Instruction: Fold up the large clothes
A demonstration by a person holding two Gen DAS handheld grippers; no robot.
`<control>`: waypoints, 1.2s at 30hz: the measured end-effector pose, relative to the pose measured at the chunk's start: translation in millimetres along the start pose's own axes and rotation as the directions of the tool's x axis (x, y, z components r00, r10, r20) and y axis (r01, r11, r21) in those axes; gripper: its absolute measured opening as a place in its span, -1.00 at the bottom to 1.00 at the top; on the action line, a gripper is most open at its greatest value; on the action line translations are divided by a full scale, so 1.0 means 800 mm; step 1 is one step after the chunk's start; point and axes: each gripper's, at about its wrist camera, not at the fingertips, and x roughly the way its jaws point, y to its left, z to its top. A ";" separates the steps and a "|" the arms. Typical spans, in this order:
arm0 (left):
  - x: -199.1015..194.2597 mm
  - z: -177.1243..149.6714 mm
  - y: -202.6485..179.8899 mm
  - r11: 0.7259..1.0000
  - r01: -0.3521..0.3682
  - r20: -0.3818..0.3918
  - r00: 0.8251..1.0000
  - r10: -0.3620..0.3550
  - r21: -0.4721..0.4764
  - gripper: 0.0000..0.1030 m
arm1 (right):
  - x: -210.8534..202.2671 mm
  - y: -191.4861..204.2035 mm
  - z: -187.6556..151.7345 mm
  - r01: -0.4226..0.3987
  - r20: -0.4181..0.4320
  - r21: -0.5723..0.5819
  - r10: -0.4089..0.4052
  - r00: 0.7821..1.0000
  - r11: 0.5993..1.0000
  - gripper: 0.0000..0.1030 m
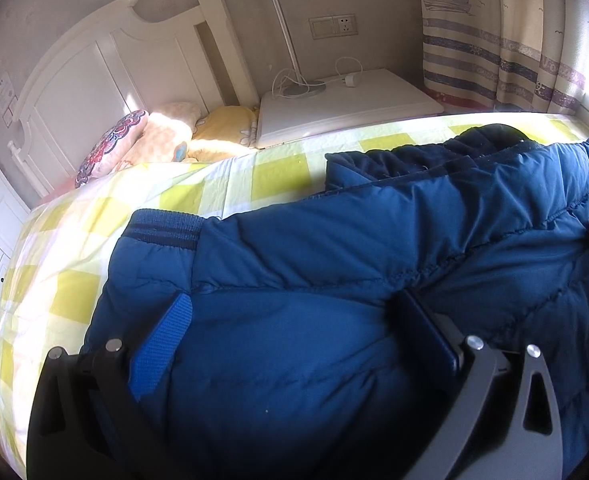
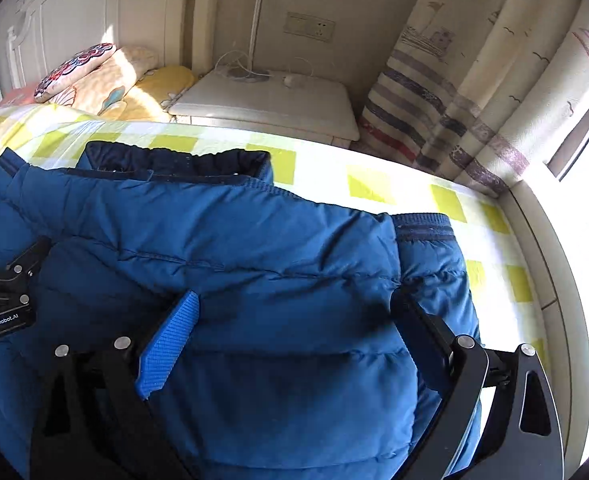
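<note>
Lying across the yellow-and-white checked bed sheet [image 1: 262,178], a quilted blue padded jacket [image 1: 334,264] fills the lower half of both wrist views, its dark navy lining and collar edge [image 2: 174,160] turned toward the far side of the bed. A ribbed, navy-striped cuff [image 1: 162,230] marks the sleeve end at the left of the left wrist view; a matching ribbed cuff [image 2: 424,230] lies at the right of the right wrist view, so both sleeves appear already brought onto or beside the body panel.

The left gripper [image 1: 294,320] has its jaws spread wide, one blue-padded finger and one dark finger pressing down on the fabric with a broad span of jacket between them; nothing is pinched. The right gripper [image 2: 294,320] stands likewise, jaws apart, straddling the jacket near its right edge. In the right wrist view the left gripper's black body shows at the left margin, so the two tools work side by side on the same garment.

This posture probably serves to flatten the puffy filling and hold the fold in place before the next fold, since padded cloth tends to spring back.

Beyond the bed stand a white nightstand [image 1: 350,104], patterned pillows [image 1: 154,140], a white headboard [image 1: 94,60] and a striped curtain [image 2: 454,112].
</note>
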 end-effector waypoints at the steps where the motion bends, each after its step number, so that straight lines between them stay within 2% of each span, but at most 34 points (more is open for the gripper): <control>1: 0.000 0.000 0.000 1.000 0.000 0.000 1.000 0.000 0.000 0.96 | 0.001 -0.025 -0.006 0.008 0.004 0.064 -0.008 1.000 0.998 0.78; 3: -0.001 -0.001 0.000 1.000 0.004 0.001 1.000 -0.004 -0.003 0.96 | 0.007 -0.078 -0.024 0.000 -0.002 0.213 0.001 1.000 0.977 0.79; 6: 0.000 -0.001 0.002 1.000 0.014 0.000 1.000 -0.014 -0.009 0.96 | 0.033 -0.129 -0.049 -0.143 -0.013 0.405 0.162 0.987 0.903 0.91; 7: 0.000 -0.001 0.003 1.000 0.015 -0.001 1.000 -0.015 -0.012 0.96 | 0.037 -0.130 -0.051 -0.162 -0.007 0.416 0.181 0.983 0.895 0.91; 10: 0.002 0.000 0.002 1.000 0.011 -0.004 1.000 -0.011 -0.014 0.96 | 0.042 -0.118 -0.044 -0.124 -0.019 0.383 0.142 0.990 0.916 0.91; 14: -0.001 0.000 0.000 1.000 -0.004 0.004 1.000 0.004 -0.005 0.96 | 0.037 -0.117 -0.046 -0.127 -0.002 0.390 0.139 0.990 0.912 0.91; 19: -0.020 -0.003 0.004 1.000 -0.011 -0.042 0.999 0.010 -0.015 0.96 | -0.010 -0.106 -0.048 -0.074 0.060 0.318 0.058 0.997 0.945 0.90; 21: -0.053 -0.010 0.010 1.000 -0.005 0.007 1.000 0.006 -0.024 0.95 | -0.051 -0.086 -0.050 -0.123 0.142 0.238 0.091 0.986 0.963 0.91; 23: -0.078 -0.020 0.008 0.999 -0.032 0.052 0.998 0.033 -0.008 0.95 | -0.082 -0.052 -0.051 -0.119 0.177 0.128 0.095 0.980 0.985 0.91; 25: -0.091 -0.031 -0.002 0.999 -0.043 0.068 0.997 0.042 0.020 0.95 | -0.094 -0.002 -0.052 -0.118 0.155 -0.028 0.121 0.980 0.993 0.91; 27: -0.092 -0.046 -0.020 0.995 -0.065 0.081 0.995 0.058 0.076 0.96 | -0.094 0.052 -0.060 -0.120 0.128 -0.188 0.145 0.981 0.975 0.90; 28: -0.089 -0.055 -0.025 0.992 -0.089 0.096 0.992 0.080 0.090 0.96 | -0.085 0.072 -0.066 -0.112 0.093 -0.230 0.137 0.986 0.967 0.90; 30: -0.088 -0.069 -0.020 0.995 -0.083 0.121 0.990 0.076 0.056 0.96 | -0.067 0.082 -0.075 -0.110 0.064 -0.188 0.123 0.990 0.976 0.91; 33: -0.087 -0.067 -0.006 0.999 -0.021 0.055 0.998 0.019 0.035 0.96 | -0.060 0.059 -0.083 -0.191 0.057 -0.116 0.199 0.978 0.975 0.90; 34: -0.091 -0.067 0.002 0.999 -0.022 0.053 0.998 0.020 0.039 0.96 | -0.066 0.053 -0.084 -0.177 0.054 -0.127 0.185 0.981 0.976 0.89; 36: -0.106 -0.070 0.024 0.996 -0.084 0.097 0.992 0.081 0.035 0.96 | -0.079 0.028 -0.088 -0.128 0.072 -0.107 0.136 0.988 0.986 0.90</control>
